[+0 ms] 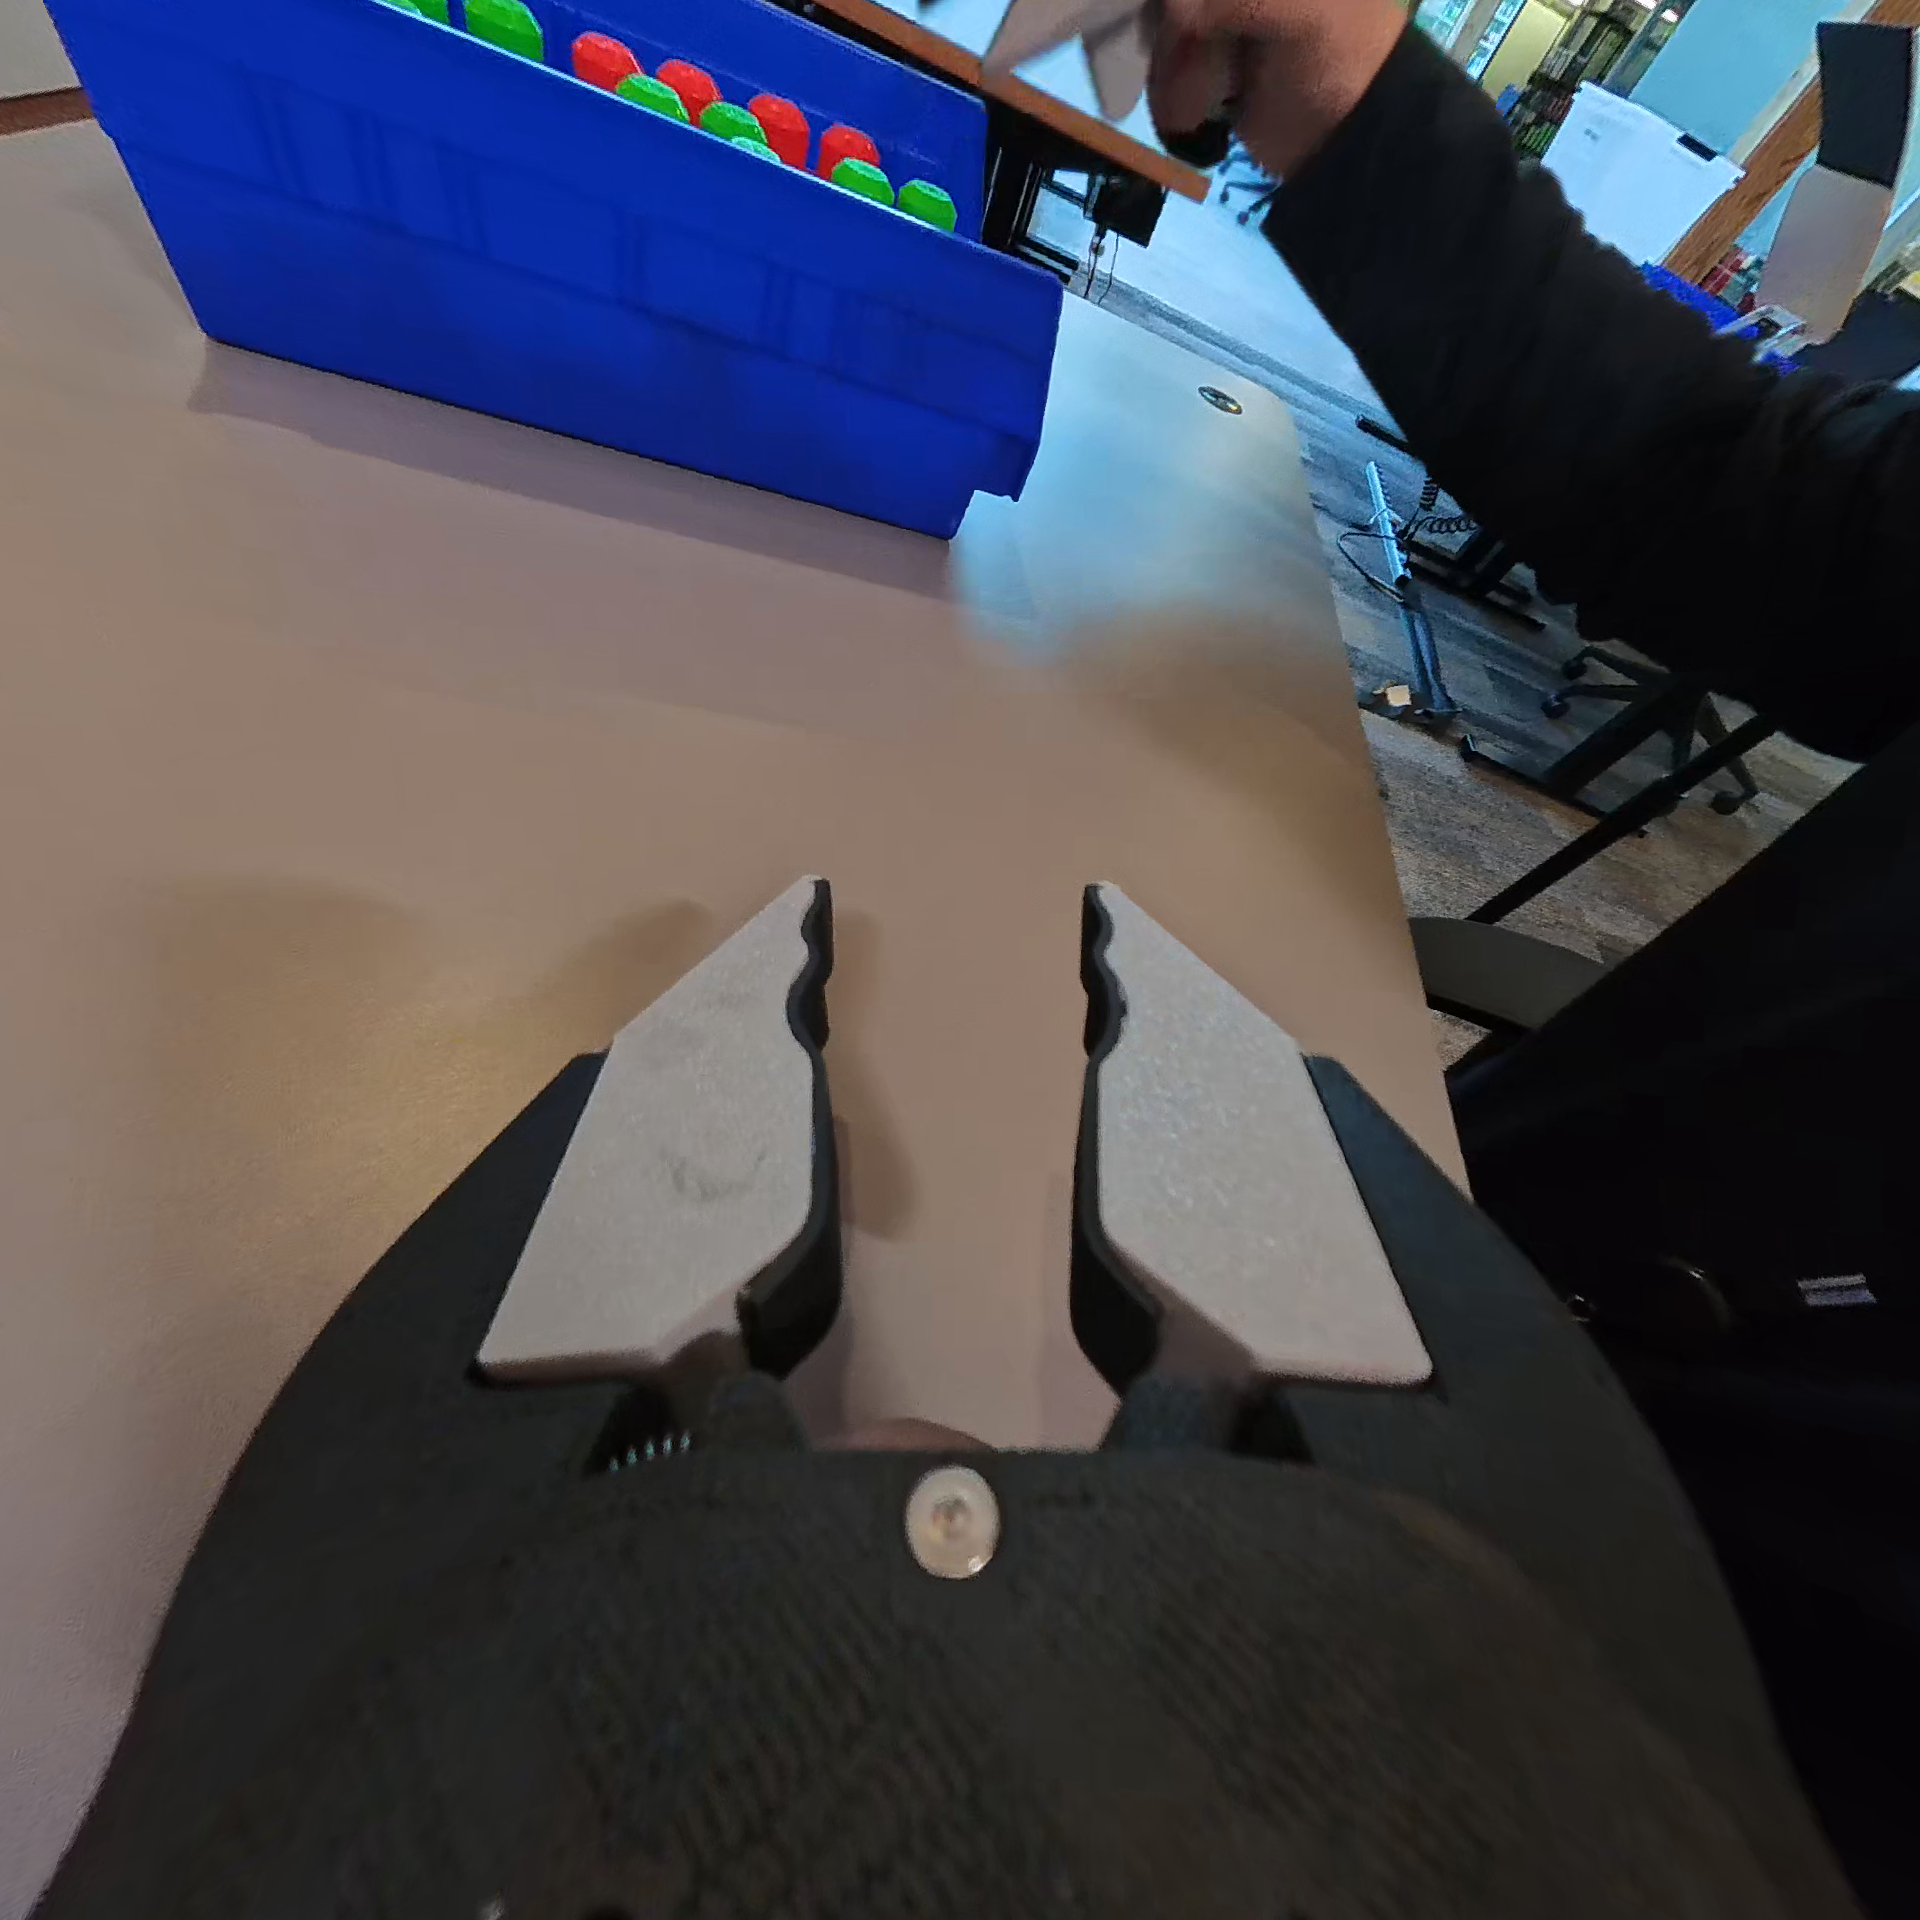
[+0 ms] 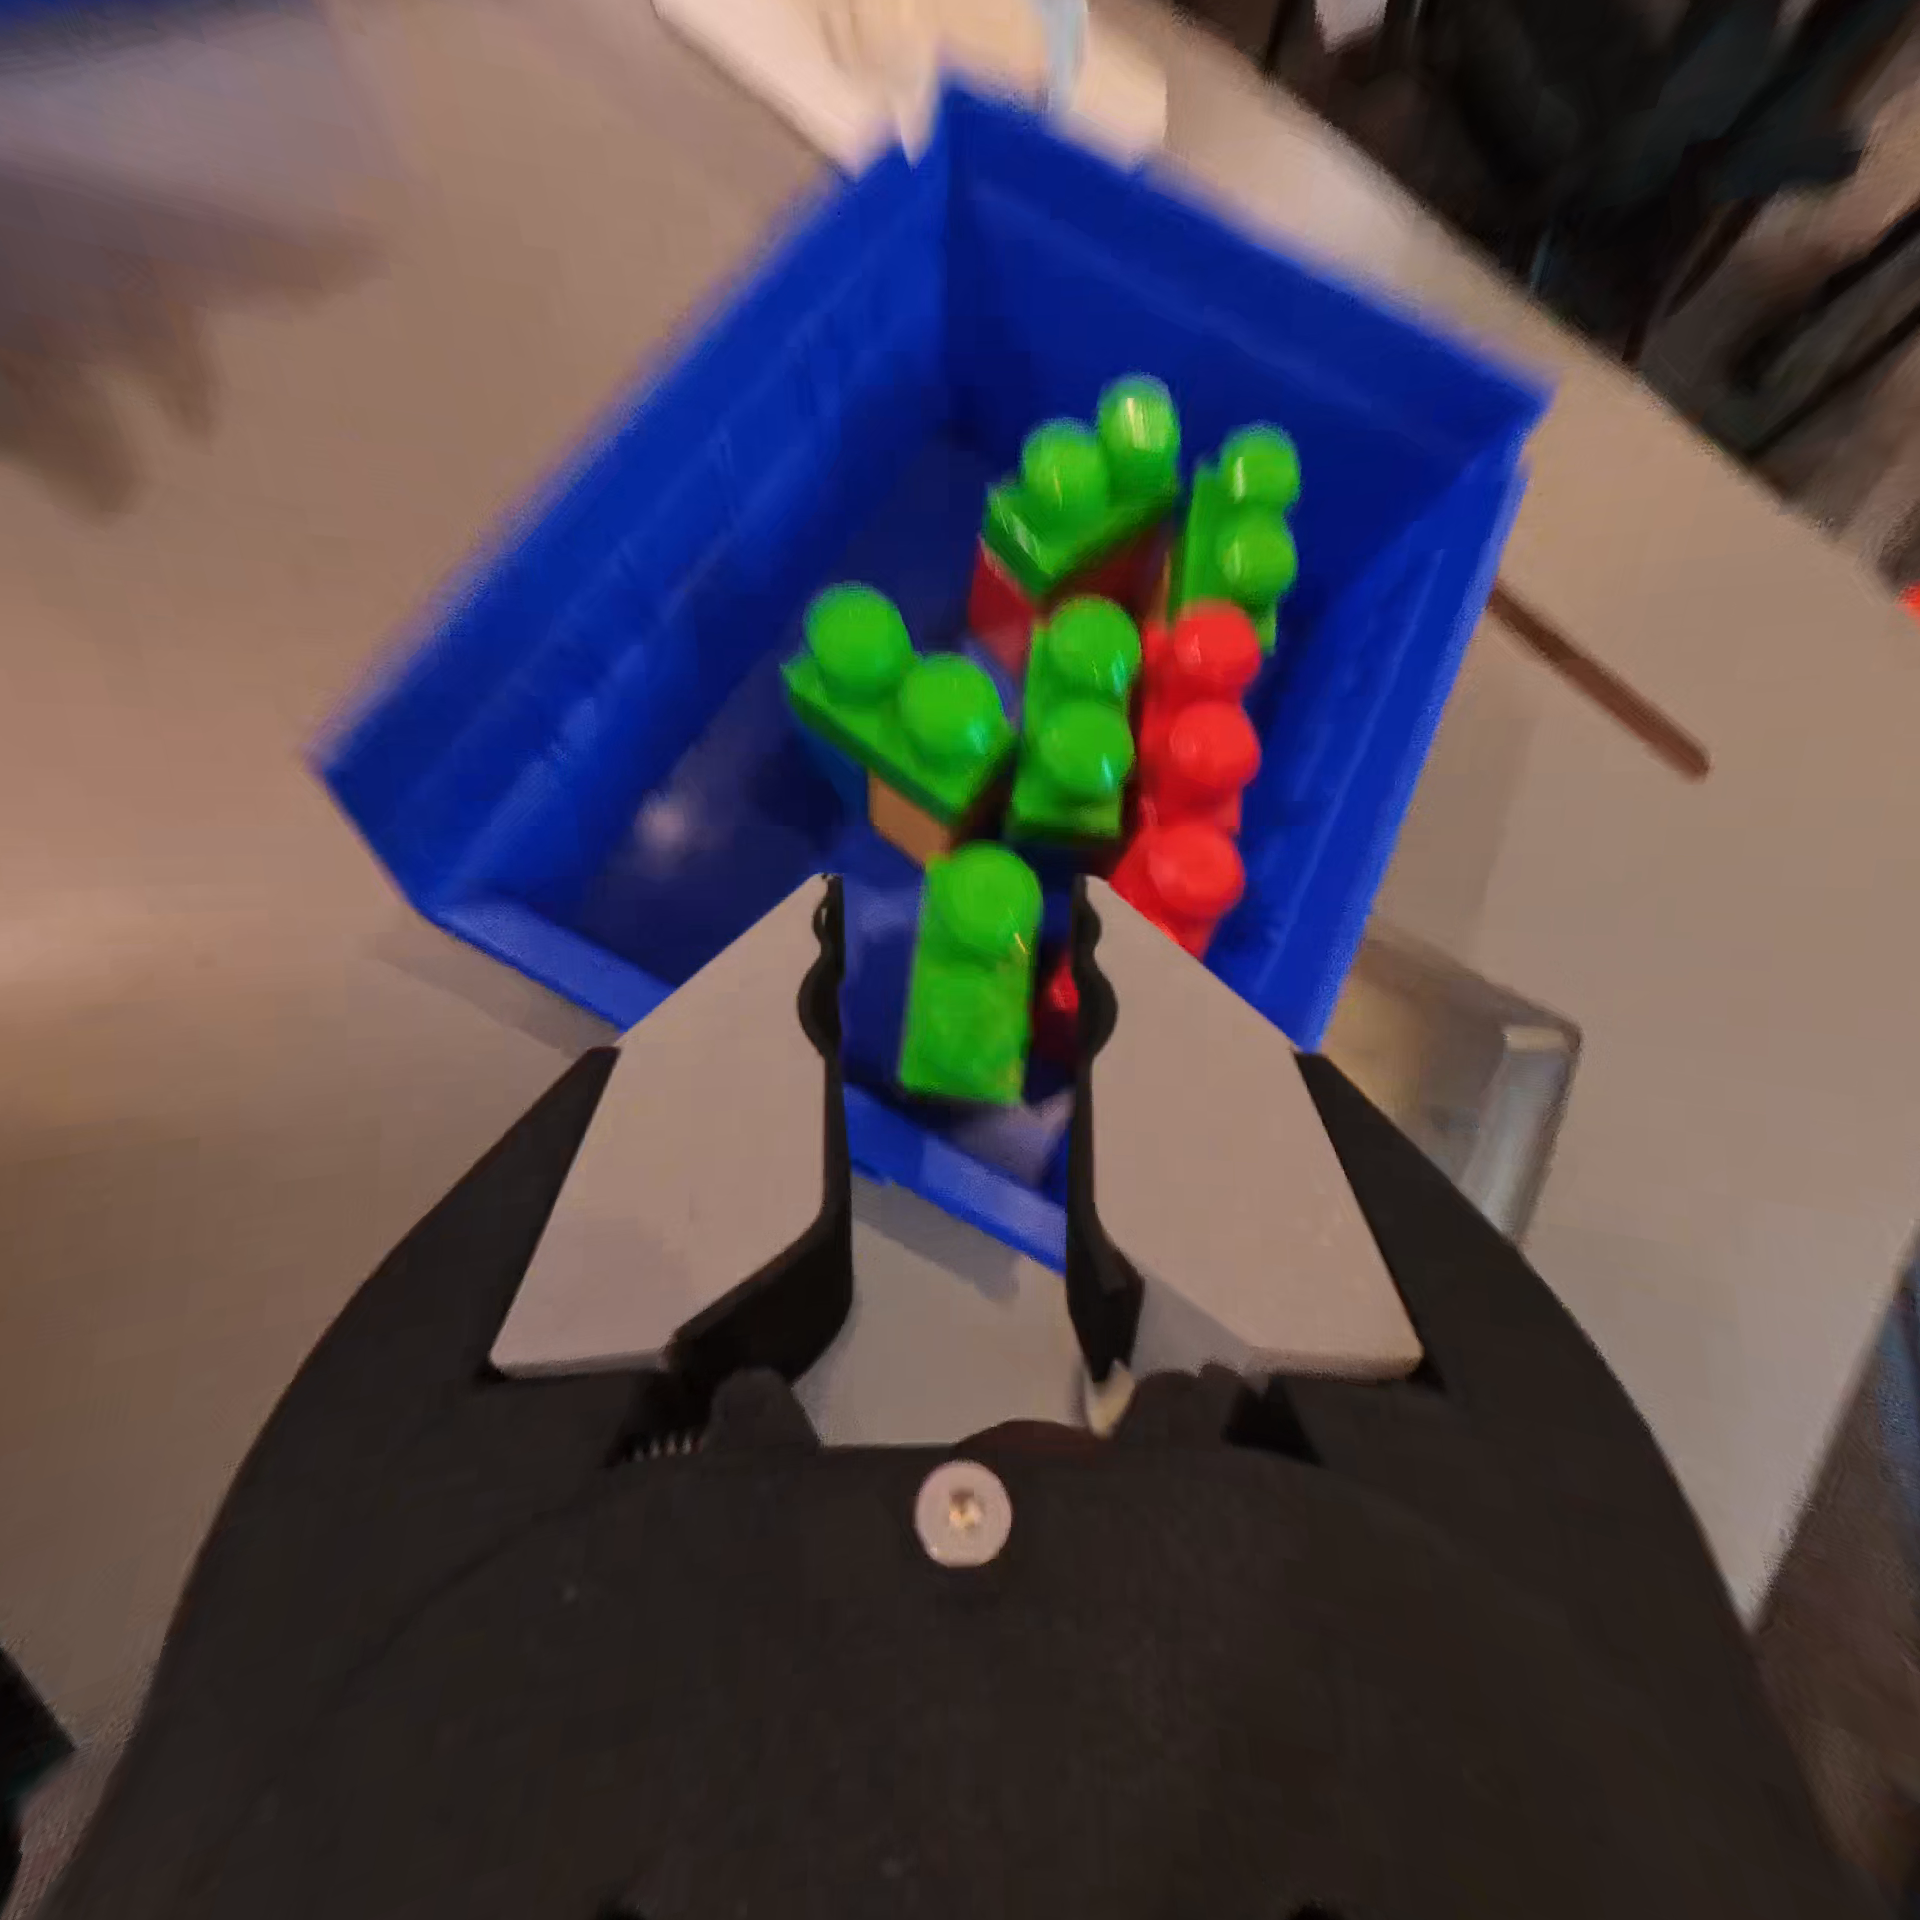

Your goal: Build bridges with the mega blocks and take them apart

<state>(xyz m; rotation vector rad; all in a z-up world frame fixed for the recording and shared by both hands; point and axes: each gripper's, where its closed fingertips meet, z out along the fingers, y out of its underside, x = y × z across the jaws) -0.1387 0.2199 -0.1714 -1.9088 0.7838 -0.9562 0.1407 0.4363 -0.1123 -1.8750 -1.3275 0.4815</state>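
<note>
- Nearest, the left gripper (image 1: 956, 904) sits low over the tan table (image 1: 520, 779), its 2 fingers apart with only bare tabletop between them; it holds nothing.
- Beside it on the right, the table edge (image 1: 1382, 831) drops to a floor with chair legs and a stand, so by my reading the free room for this gripper is ahead and to its left.
- Over the bin, the right gripper (image 2: 951, 914) points down with its fingers spread; a green block (image 2: 971, 987) shows between them with a clear gap on its left side. The right side is too blurred to tell contact, so I judge the block as not gripped.
- Judging by that, the step in hand is the take-apart end of the task: a block going back into the blue bin (image 2: 582, 644), either just let go or about to fall.
- Below it lie more green blocks (image 2: 1081, 717) and a red block (image 2: 1195, 748) with 3 studs, crowded toward the bin's right wall; the left part of the bin floor is open.
- From the left wrist view the same bin (image 1: 582, 312) stands farther up the table, well apart from the left gripper, with red and green studs above its rim.
- Next, the right gripper likely needs to lift straight up, clear of the near rim (image 2: 935, 1174) and right wall (image 2: 1434, 665), before any swing sideways.
- Farthest, a person's dark sleeve (image 1: 1558, 343) reaches across above the bin.
</note>
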